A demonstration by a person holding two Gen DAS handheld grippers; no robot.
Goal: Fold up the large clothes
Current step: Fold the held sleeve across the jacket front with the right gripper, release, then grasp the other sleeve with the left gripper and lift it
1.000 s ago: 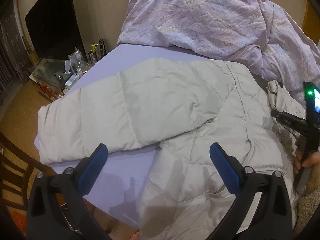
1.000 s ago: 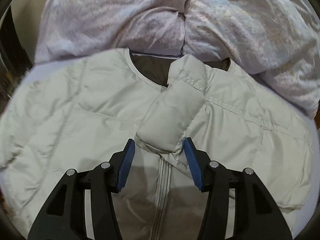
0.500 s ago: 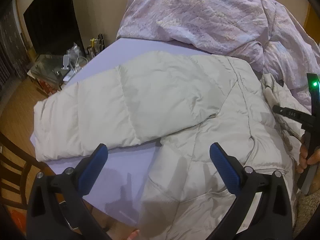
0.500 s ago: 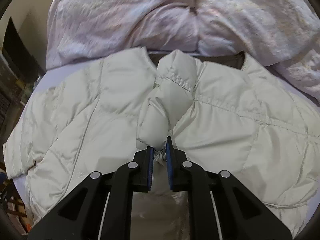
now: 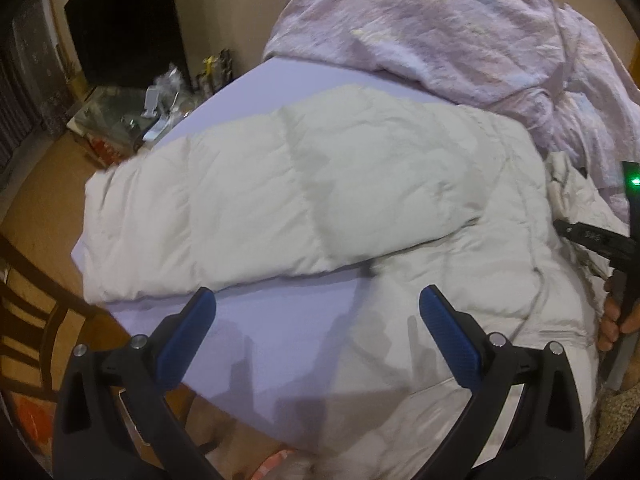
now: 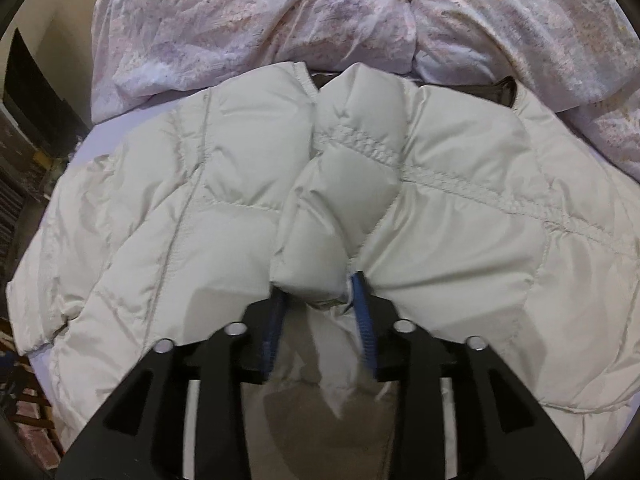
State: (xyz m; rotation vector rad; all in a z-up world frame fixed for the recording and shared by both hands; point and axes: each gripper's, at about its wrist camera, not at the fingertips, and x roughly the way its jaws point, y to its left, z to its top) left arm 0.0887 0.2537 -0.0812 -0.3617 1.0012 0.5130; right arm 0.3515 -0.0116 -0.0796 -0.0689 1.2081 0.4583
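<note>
The cream quilted puffer jacket (image 6: 460, 248) lies spread on the lilac bed sheet (image 5: 280, 344), collar toward the crumpled pink duvet (image 6: 280, 20), with no legible writing on it. The right claw (image 6: 320, 312) pinches its folded-in sleeve end (image 6: 332, 216); the left claw (image 5: 316, 320) hovers wide open beside the outstretched sleeve (image 5: 248, 208).

The puffy jacket (image 6: 460, 216) is off-white with a dark brown lining at the collar, lying on a plain lavender bed sheet (image 5: 280, 344). Behind it the duvet (image 6: 248, 20) is pale pink with a faint mottled print. Each black hand-held gripper carries blue finger pads (image 5: 448, 336).
</note>
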